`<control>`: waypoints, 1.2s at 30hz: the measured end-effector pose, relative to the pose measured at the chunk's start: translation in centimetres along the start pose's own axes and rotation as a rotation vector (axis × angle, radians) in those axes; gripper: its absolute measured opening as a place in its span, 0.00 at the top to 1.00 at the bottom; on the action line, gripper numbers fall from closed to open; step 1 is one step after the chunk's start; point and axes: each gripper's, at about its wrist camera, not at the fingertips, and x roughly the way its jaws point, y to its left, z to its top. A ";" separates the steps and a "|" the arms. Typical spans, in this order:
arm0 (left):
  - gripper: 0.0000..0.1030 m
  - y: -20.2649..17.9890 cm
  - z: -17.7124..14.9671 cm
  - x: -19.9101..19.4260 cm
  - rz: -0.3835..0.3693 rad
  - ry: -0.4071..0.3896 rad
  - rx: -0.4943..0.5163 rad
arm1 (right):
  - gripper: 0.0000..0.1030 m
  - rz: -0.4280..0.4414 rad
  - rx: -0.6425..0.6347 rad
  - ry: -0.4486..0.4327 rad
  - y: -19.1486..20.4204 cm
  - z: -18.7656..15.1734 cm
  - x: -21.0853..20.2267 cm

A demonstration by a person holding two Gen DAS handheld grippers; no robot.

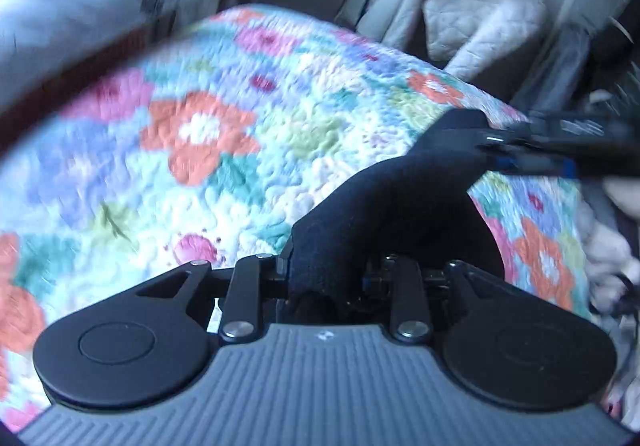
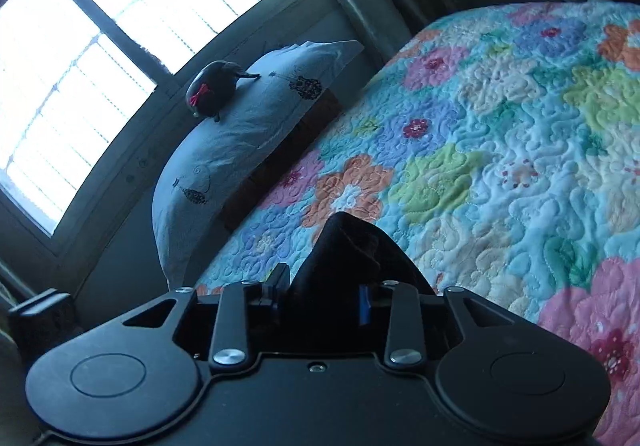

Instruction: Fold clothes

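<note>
A black garment point(image 1: 384, 201) is stretched in the air above a flowered quilt point(image 1: 192, 149). My left gripper point(image 1: 324, 278) is shut on one end of it, close to the camera. The garment runs up and right to my right gripper point(image 1: 500, 143), which is shut on its other end. In the right wrist view my right gripper point(image 2: 324, 294) is shut on a bunched peak of the black garment point(image 2: 348, 250), held over the quilt point(image 2: 500, 149). The left wrist view is blurred.
A white pillow point(image 2: 248, 133) with a dark soft toy point(image 2: 216, 89) on it lies at the head of the bed, under a bright window point(image 2: 120, 29). The pillow also shows in the left wrist view point(image 1: 80, 17). A pale quilted jacket point(image 1: 484, 9) hangs beyond the bed.
</note>
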 end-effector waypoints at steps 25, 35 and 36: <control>0.27 3.3 -5.0 4.5 0.179 -0.007 -0.231 | 0.34 -0.199 -0.107 0.094 -4.5 -10.6 0.5; 0.24 3.6 -9.5 -2.6 -0.047 -0.082 -0.450 | 0.32 -0.137 0.207 0.030 -6.5 -13.3 -5.4; 0.24 3.3 -9.9 -2.3 -0.073 -0.055 -0.468 | 0.32 -0.093 0.270 0.030 -6.7 -13.9 -5.6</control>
